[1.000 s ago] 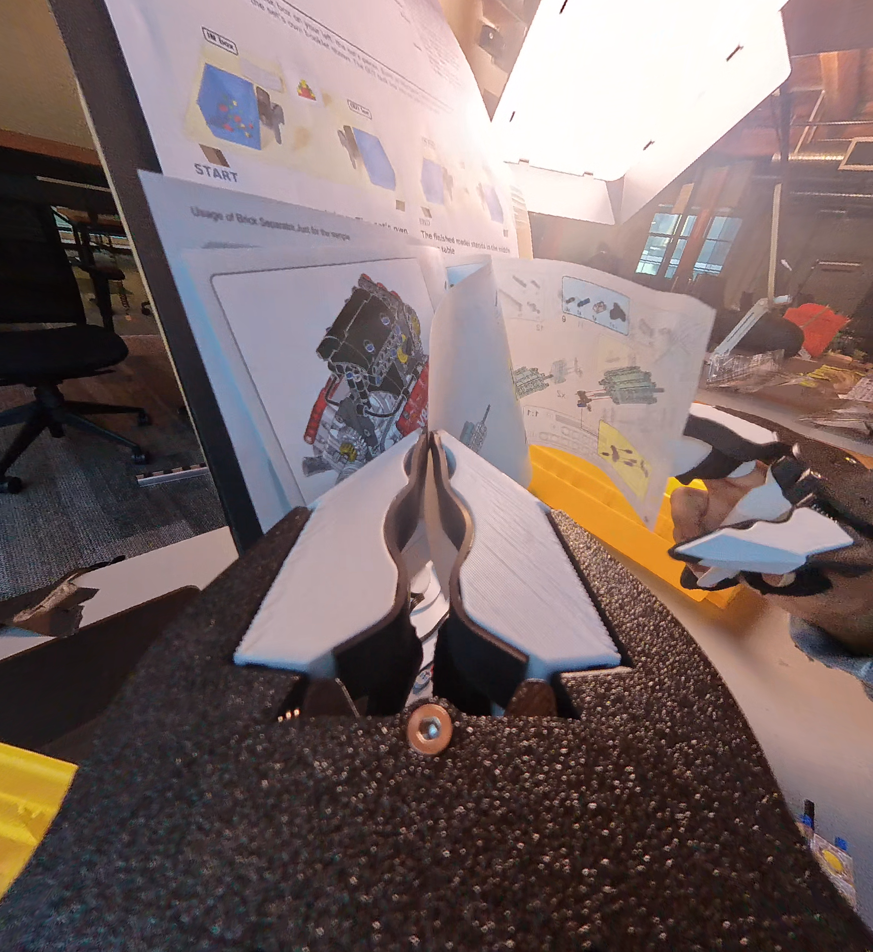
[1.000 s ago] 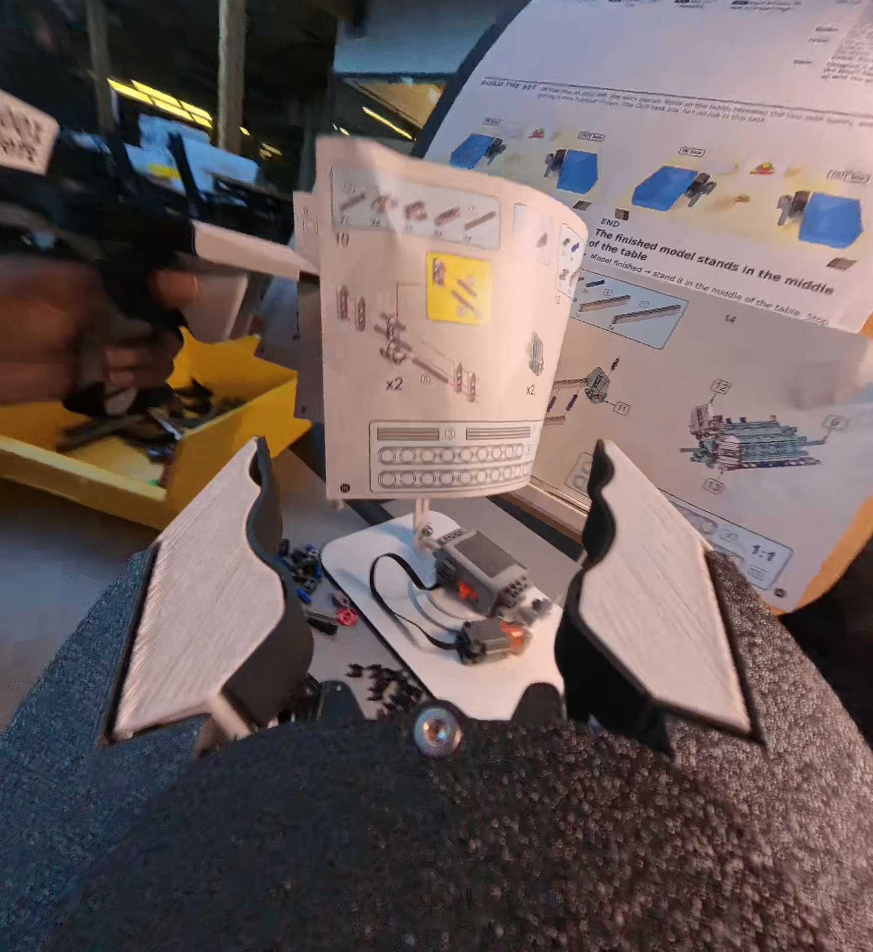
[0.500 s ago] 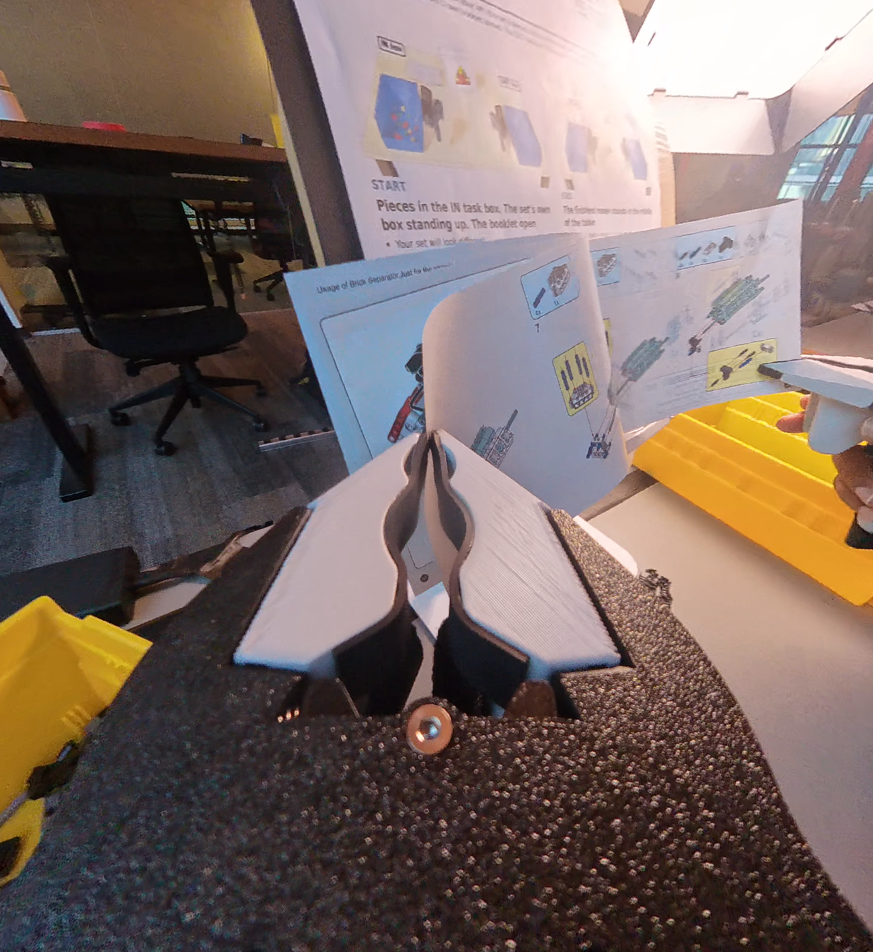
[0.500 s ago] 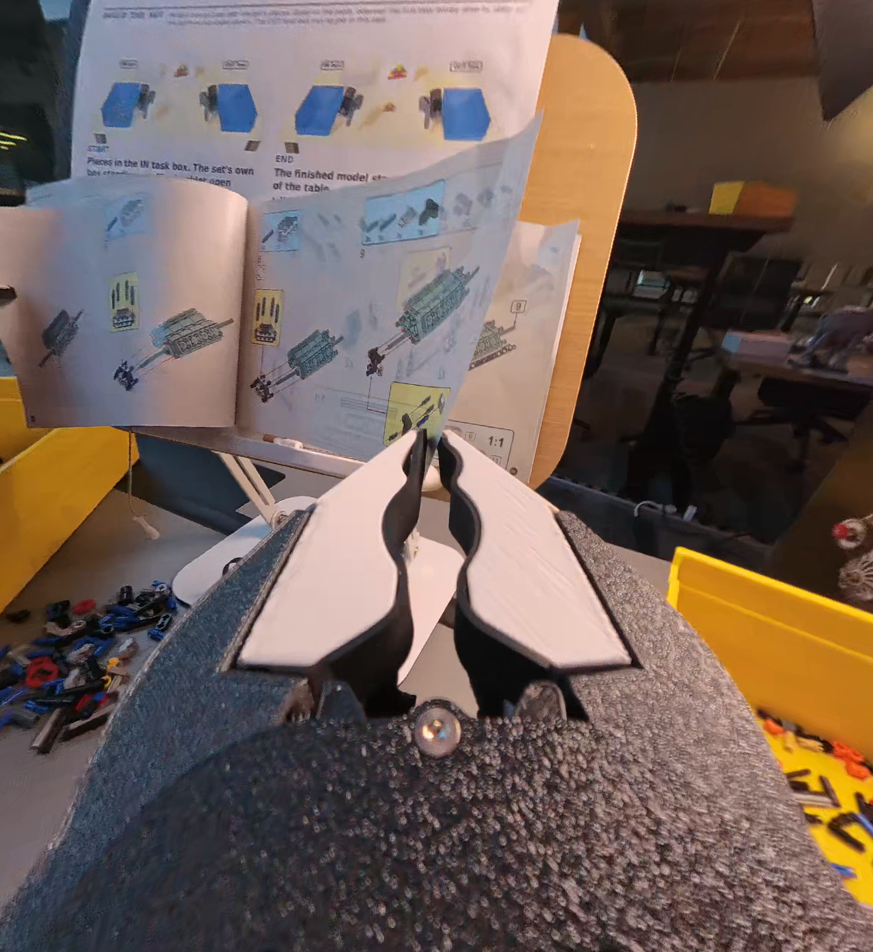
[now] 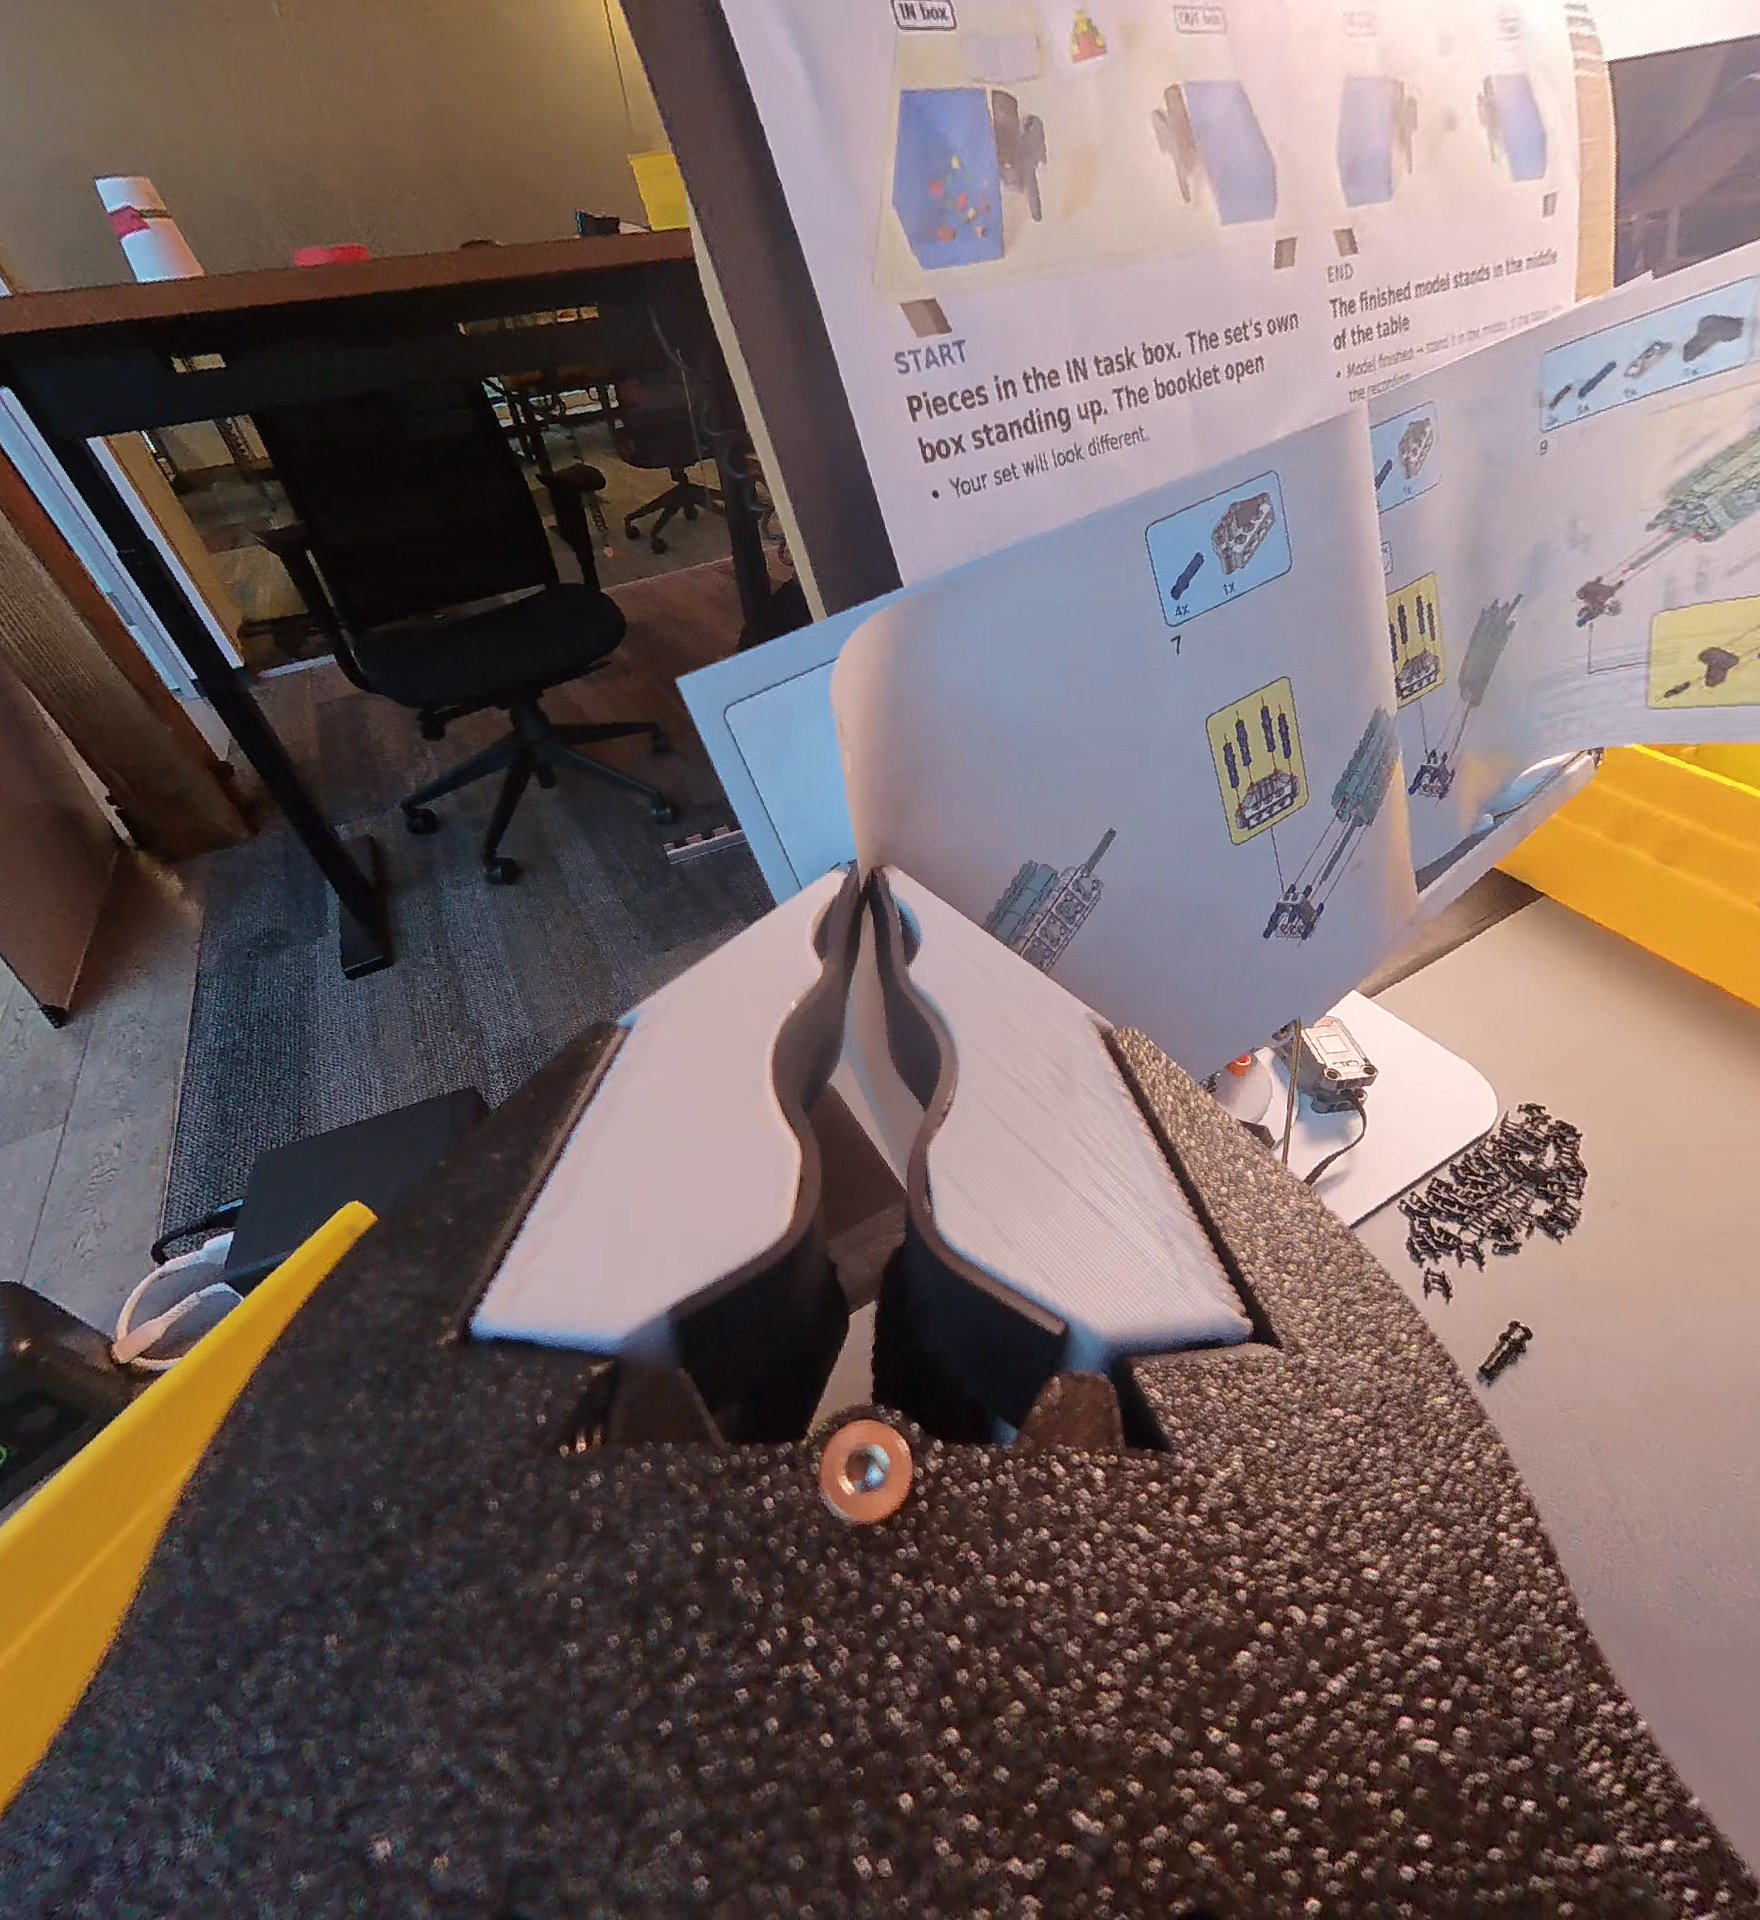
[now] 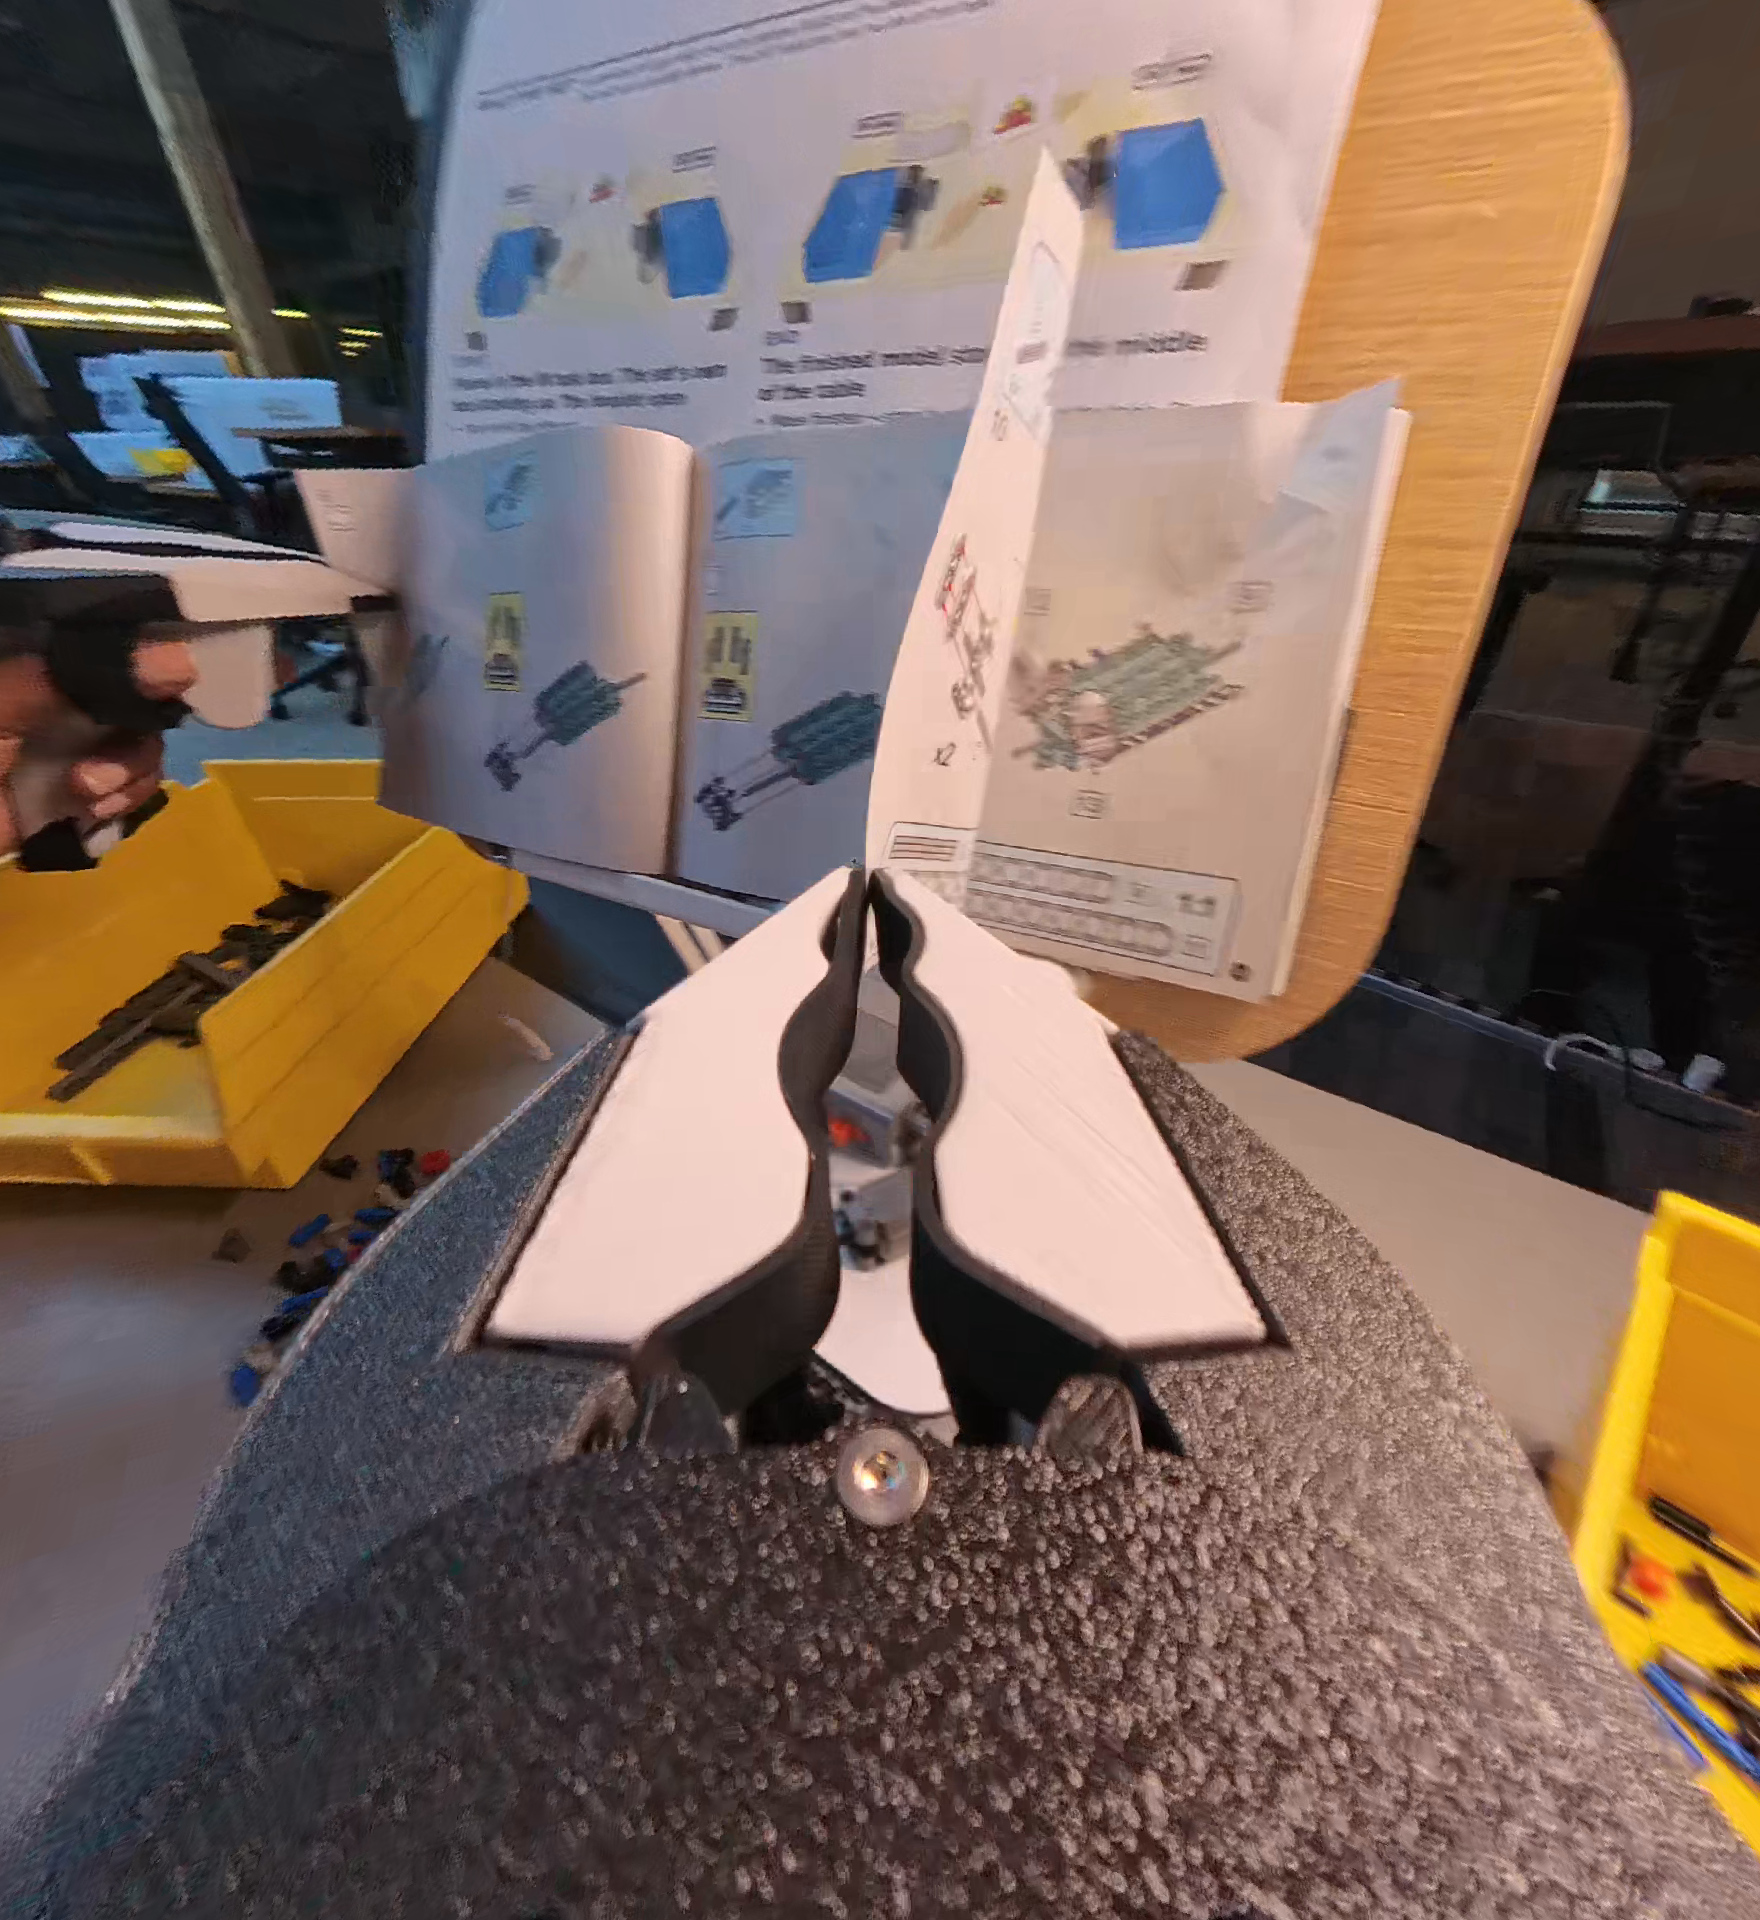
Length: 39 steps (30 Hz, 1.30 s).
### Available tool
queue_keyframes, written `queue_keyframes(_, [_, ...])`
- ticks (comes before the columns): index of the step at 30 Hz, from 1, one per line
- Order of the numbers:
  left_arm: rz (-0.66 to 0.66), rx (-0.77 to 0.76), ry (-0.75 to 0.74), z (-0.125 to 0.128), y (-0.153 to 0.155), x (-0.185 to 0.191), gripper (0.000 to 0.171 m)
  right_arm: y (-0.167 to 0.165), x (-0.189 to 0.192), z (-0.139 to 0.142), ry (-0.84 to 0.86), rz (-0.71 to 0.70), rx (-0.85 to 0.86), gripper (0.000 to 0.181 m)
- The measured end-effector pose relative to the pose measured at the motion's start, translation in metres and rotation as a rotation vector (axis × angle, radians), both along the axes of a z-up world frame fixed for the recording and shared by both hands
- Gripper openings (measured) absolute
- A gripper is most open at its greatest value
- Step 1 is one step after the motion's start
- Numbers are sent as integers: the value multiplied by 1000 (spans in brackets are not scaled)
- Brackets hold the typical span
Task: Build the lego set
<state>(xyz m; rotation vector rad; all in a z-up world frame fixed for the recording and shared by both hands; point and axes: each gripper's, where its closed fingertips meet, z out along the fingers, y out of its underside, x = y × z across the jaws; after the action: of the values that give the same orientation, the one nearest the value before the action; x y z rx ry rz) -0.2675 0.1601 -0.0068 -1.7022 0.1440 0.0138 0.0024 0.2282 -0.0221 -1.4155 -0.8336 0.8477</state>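
Observation:
An open instruction booklet [image 5: 1115,727] stands on a stand against a wooden board [image 6: 1458,416]. My left gripper [image 5: 865,878] is shut on the lower outer corner of the booklet's left page, which curls up from the tips. It also shows at the left of the right wrist view [image 6: 377,597], pinching that page's edge, with a hand behind it. My right gripper [image 6: 865,878] is shut at the bottom corner of a right-hand page [image 6: 969,582], which stands lifted on edge off the booklet [image 6: 564,644].
A large instruction sheet [image 5: 1115,312] hangs behind the booklet. The white stand base [image 5: 1416,1122] carries a grey battery box [image 5: 1333,1055]. Black pins [image 5: 1499,1195] and small coloured parts [image 6: 336,1236] lie on the table. Yellow bins stand left [image 6: 263,935] and right [image 6: 1738,1455]. My right fingertips sit around 30 centimeters from my left ones.
My right gripper went from open to shut on a right-hand page and has swung it up on edge. My left gripper stays shut on the left page and has drawn back.

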Motion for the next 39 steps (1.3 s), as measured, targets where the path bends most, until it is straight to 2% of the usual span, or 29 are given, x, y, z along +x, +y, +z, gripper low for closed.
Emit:
queue_keyframes(3, [-5,2,-23,0,-2,1,2,-45,-36,5,-11,194,44,0])
queue_keyframes(5, [-6,8,-36,1,-5,2,4,-67,-60,4,-46,274,75,0])
queue_keyframes(8, [11,22,-50,7,-14,1,10,-87,-94,2,-64,334,86,0])
queue_keyframes(11, [23,114,-132,26,-34,1,15,-93,-124,1,-63,338,83,0])
queue_keyframes(15, [-151,189,-253,43,-56,39,19,-97,-160,-2,-60,340,66,0])
queue_keyframes(17, [-296,151,-332,39,-59,64,30,-97,-174,-6,-77,335,78,0])
queue_keyframes(19, [-379,79,-392,29,-54,79,40,-97,-185,-11,-97,327,83,0])
queue_keyframes(21, [-360,16,-368,13,-43,80,36,-100,-196,-17,-120,344,87,0])
queue_keyframes(24, [-235,-43,-281,-8,-26,63,4,-112,-206,-30,-178,400,90,0])
queue_keyframes(25, [-209,-48,-254,-12,-22,57,0,-120,-205,-33,-192,442,88,3])
queue_keyframes(28, [-188,-50,-209,-16,-17,46,0,-143,-187,-19,-146,529,126,23])
queue_keyframes(29, [-187,-45,-196,-15,-17,43,0,-147,-176,-10,-116,534,151,24])
queue_keyframes(31, [-187,-44,-173,-12,-17,38,0,-133,-153,9,-57,444,200,24])
queue_keyframes(33, [-178,-42,-158,-8,-18,32,0,-89,-131,17,-73,239,212,24])
queue_keyframes(34, [-173,-38,-154,-5,-17,28,2,-63,-122,17,-107,124,203,24])
queue_keyframes(36, [-145,-37,-158,0,-15,20,8,-27,-114,14,-169,-5,223,25])
queue_keyframes(39, [-63,34,-198,20,-21,5,12,0,-123,2,-289,-145,304,41])
